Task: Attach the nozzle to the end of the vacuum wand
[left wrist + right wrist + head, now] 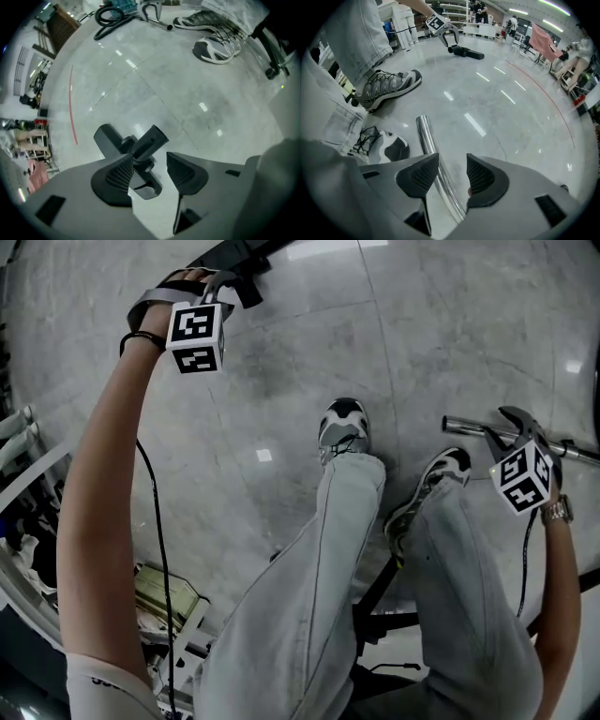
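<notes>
Left tool (150,161) stands open around the nozzle (149,140), right tool (452,161) open astride the wand (425,136).

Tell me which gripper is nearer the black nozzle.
Left. The left gripper has its open jaws around the nozzle; the right gripper is over the wand, well away.

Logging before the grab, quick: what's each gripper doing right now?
Left gripper: open, nozzle neck between the jaws, not clamped.
Right gripper: open, straddling the metal wand, not clamped.
</notes>
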Demonstrator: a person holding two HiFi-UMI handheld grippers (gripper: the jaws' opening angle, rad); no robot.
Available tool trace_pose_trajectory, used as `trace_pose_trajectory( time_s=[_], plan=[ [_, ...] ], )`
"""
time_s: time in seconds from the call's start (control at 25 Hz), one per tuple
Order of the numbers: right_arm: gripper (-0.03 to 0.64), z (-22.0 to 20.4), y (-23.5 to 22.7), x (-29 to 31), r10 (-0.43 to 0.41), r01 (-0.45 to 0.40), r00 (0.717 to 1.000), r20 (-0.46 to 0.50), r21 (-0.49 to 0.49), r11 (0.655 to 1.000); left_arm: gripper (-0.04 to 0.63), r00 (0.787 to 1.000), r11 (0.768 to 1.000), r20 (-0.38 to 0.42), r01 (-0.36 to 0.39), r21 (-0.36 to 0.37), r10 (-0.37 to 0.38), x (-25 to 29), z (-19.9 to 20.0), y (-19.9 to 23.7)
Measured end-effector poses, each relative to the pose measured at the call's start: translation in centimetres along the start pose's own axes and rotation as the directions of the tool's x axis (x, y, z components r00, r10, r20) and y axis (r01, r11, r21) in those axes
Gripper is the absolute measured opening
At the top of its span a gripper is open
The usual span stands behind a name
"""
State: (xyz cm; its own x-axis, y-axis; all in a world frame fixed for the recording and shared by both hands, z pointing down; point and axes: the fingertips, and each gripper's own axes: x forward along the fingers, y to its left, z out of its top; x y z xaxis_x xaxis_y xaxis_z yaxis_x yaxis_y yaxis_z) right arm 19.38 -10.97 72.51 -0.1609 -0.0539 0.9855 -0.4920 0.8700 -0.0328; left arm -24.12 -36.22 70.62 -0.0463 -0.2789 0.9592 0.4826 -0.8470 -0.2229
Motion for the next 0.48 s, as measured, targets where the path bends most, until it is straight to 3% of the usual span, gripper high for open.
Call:
trace_pose_trajectory(
  time_s=[0.24,0.48],
  plan=[
    [0.164,-0.2,-0.1,0.2,0.009,-0.009,0.999,0.036,0.016,1.000,0.212,0.999,0.975,-0.037,0.021,0.220,-0.013,1.5,0.8,0.5],
    [0.164,-0.1,0.1,-0.1,0.031,-0.029,0.998,0.053,-0.044,0.999,0.225,0.996,0.947,-0.087,0.042,0.320,-0.015,3.2,1.5,0.1]
  ],
)
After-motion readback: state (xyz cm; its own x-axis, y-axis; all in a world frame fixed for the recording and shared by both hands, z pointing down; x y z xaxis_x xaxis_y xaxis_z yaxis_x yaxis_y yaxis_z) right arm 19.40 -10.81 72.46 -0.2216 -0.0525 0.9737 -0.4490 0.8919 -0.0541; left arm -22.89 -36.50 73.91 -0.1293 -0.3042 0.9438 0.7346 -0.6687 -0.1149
